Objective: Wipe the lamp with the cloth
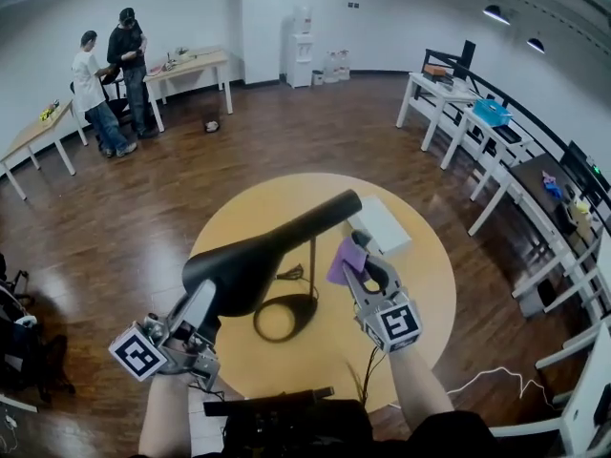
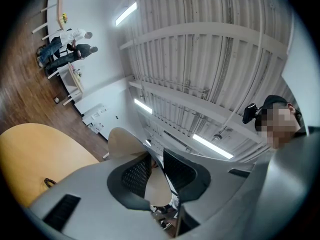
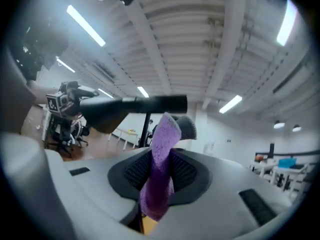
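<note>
A black desk lamp stands on a round yellow table, with a thin stem and a ring base. My left gripper is at the lower left, shut on the rim of the lamp head. In the left gripper view a pale beige edge of the lamp head sits between the shut jaws of that gripper. My right gripper is shut on a purple cloth, held just right of the stem and below the lamp's long arm. The right gripper view shows the cloth upright below the lamp.
A white flat box lies on the table behind the cloth. A cable runs off the table's near edge. White desks with items line the right side. Two people stand by tables at the far left.
</note>
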Available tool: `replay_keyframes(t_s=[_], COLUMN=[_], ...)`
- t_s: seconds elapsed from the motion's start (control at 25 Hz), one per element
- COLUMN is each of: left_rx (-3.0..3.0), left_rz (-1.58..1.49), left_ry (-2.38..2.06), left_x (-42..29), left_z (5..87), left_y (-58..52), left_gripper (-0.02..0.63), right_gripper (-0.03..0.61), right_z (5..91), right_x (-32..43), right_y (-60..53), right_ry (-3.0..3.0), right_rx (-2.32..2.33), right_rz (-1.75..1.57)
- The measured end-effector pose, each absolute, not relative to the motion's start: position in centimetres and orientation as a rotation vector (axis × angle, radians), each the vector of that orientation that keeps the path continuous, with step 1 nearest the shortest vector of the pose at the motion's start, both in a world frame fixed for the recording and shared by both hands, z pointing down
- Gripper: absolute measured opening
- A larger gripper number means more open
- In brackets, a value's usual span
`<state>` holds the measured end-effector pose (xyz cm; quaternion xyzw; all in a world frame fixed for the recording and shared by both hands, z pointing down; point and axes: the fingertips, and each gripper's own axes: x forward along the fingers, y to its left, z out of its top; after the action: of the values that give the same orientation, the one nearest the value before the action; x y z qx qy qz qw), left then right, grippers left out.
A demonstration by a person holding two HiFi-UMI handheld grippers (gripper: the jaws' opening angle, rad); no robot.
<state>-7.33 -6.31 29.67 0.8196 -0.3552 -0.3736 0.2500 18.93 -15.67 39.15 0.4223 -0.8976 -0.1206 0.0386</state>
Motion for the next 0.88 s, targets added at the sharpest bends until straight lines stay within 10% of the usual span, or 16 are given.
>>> replay_keyframes(t_s=[0.88], left_rx=[2.276], left_rz=[-0.945], left_ry=[-0.996], left_x=[-7.0], left_z=[29.9], left_y=[-5.8], left_gripper=[0.06], right_gripper=[0.091], right_z=[30.9], right_x=[7.6], right_y=[-9.5], right_ry=[-2.903], right_rx=[1.083], right_rz=[-0.881])
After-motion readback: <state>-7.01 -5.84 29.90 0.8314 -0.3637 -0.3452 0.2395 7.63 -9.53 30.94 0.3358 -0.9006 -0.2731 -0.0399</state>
